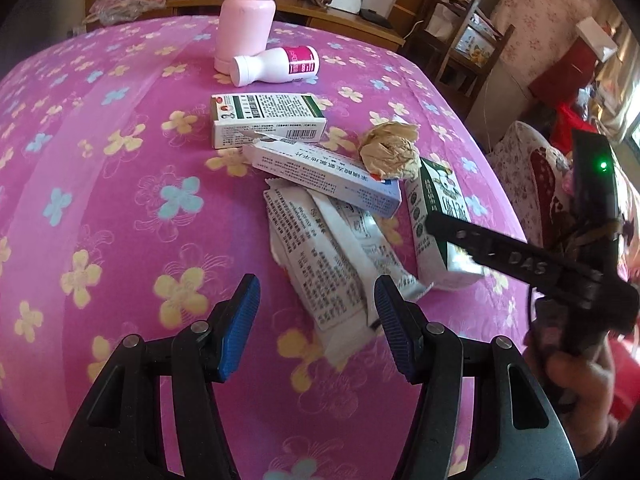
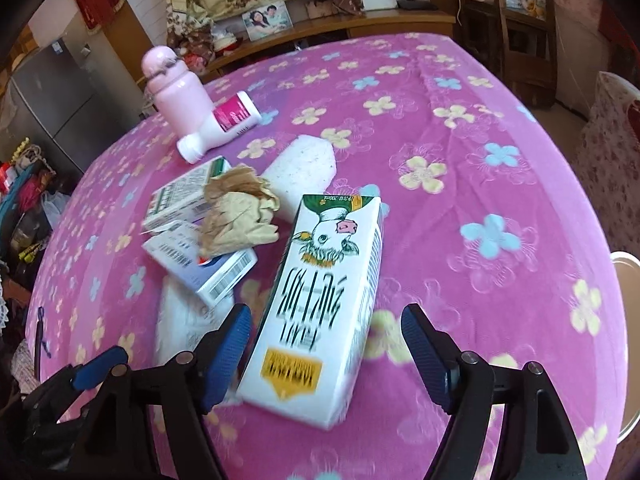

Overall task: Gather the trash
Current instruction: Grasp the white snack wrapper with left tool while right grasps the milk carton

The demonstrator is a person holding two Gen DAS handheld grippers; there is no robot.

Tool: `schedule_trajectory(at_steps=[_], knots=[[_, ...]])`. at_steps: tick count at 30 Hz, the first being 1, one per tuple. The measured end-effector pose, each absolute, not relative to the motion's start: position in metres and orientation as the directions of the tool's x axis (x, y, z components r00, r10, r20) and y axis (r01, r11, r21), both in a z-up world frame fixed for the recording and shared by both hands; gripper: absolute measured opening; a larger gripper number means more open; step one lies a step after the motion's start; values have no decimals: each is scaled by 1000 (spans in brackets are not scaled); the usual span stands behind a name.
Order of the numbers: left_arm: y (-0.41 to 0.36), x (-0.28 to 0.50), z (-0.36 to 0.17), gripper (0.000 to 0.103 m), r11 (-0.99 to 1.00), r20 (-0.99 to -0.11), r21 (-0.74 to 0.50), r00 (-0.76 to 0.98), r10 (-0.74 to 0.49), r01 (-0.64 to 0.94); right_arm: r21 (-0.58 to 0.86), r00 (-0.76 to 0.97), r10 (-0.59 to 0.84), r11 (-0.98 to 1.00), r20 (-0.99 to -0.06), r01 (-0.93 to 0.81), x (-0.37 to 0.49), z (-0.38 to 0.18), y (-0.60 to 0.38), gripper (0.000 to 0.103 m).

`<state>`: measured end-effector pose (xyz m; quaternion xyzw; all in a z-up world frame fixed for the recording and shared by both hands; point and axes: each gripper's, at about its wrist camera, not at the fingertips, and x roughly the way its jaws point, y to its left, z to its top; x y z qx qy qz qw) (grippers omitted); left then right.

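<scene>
A pile of trash lies on the pink flowered tablecloth. My left gripper is open, its blue pads either side of the near end of a white printed wrapper without pressing it. My right gripper is open around a white milk carton with a cow picture; the left pad is close to it, the right pad apart. One of its black fingers crosses the carton. Crumpled brown paper rests on a white-blue box, beside a white-green box.
A pink bottle stands upright at the far side, a small white bottle with a magenta label lying against it. Wooden chairs stand past the table's right edge. A metal rim shows at the right.
</scene>
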<state>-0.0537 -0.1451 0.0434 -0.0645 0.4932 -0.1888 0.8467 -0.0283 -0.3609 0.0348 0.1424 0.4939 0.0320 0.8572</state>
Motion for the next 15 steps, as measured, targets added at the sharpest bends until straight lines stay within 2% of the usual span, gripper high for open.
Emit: schedule_trajectory(at_steps=[1,2,3,8,11,15], knots=[[-148,-49,41,58,921,-814,-301,437,-384,249,285,508,205,955,-836,83,-27,33,-363,71],[-149,-46,39,58,922,-816,-305,434,-383,240,301,513,223,951,-829,74,-27,32,-364,61],[-152,-42,37,58,923,-818,-311,430,-382,228,315,526,238,947,-816,60,-30,33,-367,60],[-160,-30,25,58,925,-823,-341,422,-380,168,232,540,161,971,-826,65,-46,38,-381,59],[-166,-29,25,63,932,-822,-326,441,-361,155,242,532,161,967,-831,85,-53,38,-394,59],[-175,-30,25,63,943,-832,-278,445,-331,182,314,503,215,942,-837,119,-51,32,-401,62]])
